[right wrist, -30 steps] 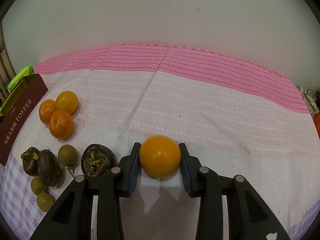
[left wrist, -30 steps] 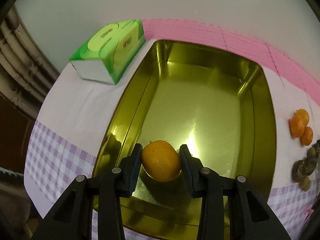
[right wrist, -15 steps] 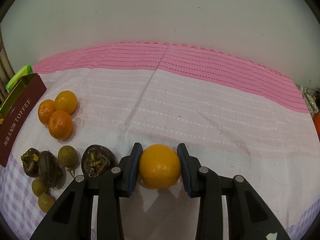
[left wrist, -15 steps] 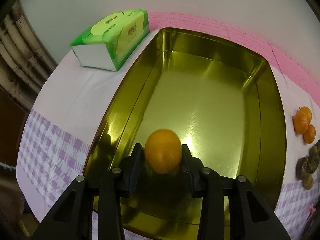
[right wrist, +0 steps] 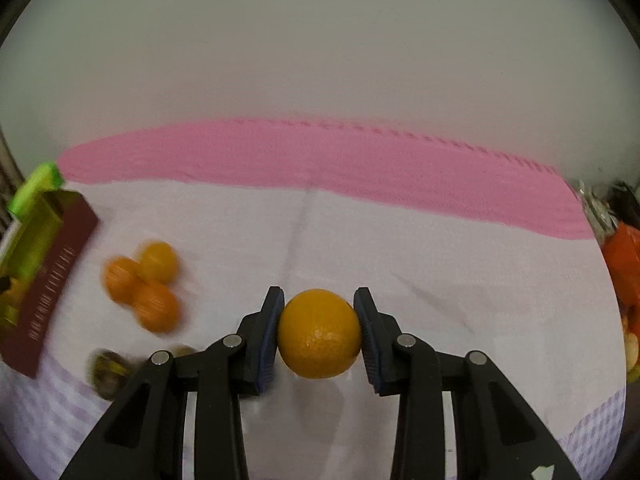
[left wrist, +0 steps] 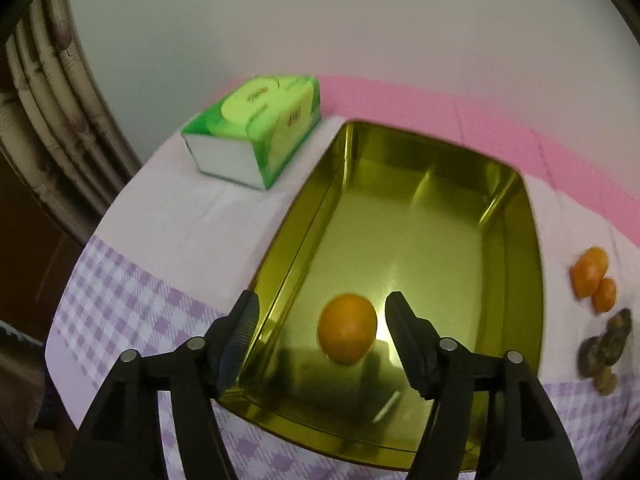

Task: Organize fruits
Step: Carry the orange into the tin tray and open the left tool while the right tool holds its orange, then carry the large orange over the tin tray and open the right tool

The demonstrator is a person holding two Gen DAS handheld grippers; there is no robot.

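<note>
In the left wrist view my left gripper (left wrist: 322, 336) is open above the near end of a gold tin box (left wrist: 532, 280). An orange (left wrist: 347, 328) lies on the tin's floor between the spread fingers, touching neither. In the right wrist view my right gripper (right wrist: 319, 332) is shut on a second orange (right wrist: 319, 334) and holds it above the white cloth. Three small tangerines (right wrist: 144, 284) lie left of it; they also show in the left wrist view (left wrist: 592, 278). Dark passion fruits (left wrist: 604, 348) lie near the tin's right side.
A green tissue pack (left wrist: 256, 136) sits left of the tin's far end. The tin's dark red side (right wrist: 52, 288) shows at the left of the right wrist view. Orange packaging (right wrist: 622, 264) lies at the table's right edge. A wall stands behind the pink cloth band (right wrist: 320, 160).
My left gripper opened and drew back, leaving its orange on the tin floor. My right gripper closed on its orange and lifted it off the cloth.
</note>
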